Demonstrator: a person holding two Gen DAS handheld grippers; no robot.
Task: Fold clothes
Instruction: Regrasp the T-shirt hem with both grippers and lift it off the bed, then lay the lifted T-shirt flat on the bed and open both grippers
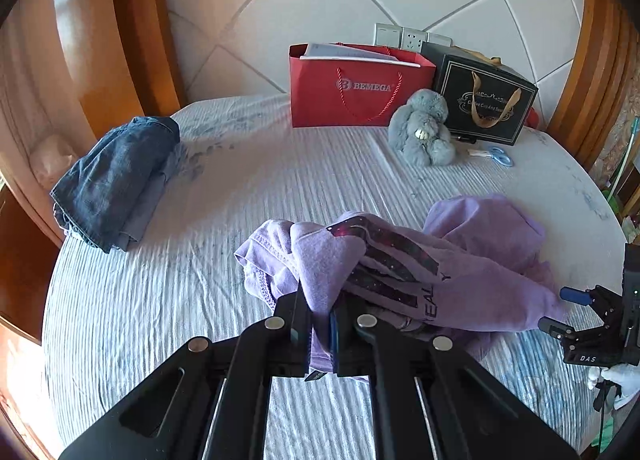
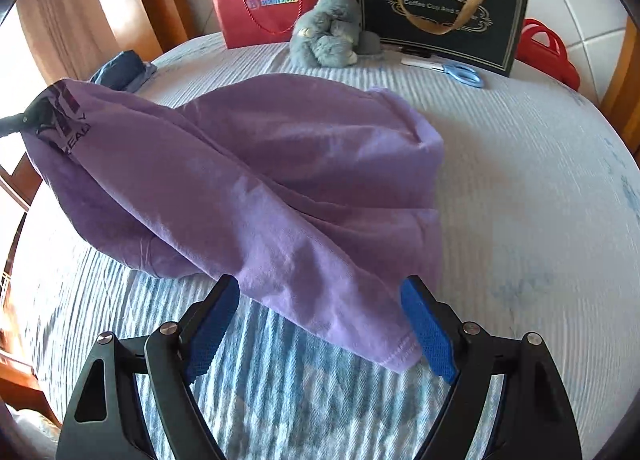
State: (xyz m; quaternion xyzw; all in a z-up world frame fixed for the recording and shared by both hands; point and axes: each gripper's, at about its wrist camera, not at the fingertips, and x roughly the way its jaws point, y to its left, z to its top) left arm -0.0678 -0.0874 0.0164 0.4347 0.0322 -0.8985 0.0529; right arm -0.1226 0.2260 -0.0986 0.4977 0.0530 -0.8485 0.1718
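A crumpled purple T-shirt point(image 1: 472, 260) with a dark print lies on the striped bed cover. My left gripper point(image 1: 320, 324) is shut on a bunched fold of it and lifts that end. In the right wrist view the purple T-shirt point(image 2: 260, 187) stretches from the upper left down to my right gripper point(image 2: 320, 324), which is open with its blue pads point(image 2: 428, 332) on either side of the shirt's hem corner. The right gripper also shows at the right edge of the left wrist view point(image 1: 568, 312), open.
Folded dark blue clothes point(image 1: 116, 179) lie at the bed's left edge. At the back stand a red bag point(image 1: 356, 87), a black bag point(image 1: 484, 95), a grey plush toy point(image 1: 424, 127) and blue scissors point(image 1: 500, 155). A wooden bed frame point(image 1: 132, 19) curves around the bed.
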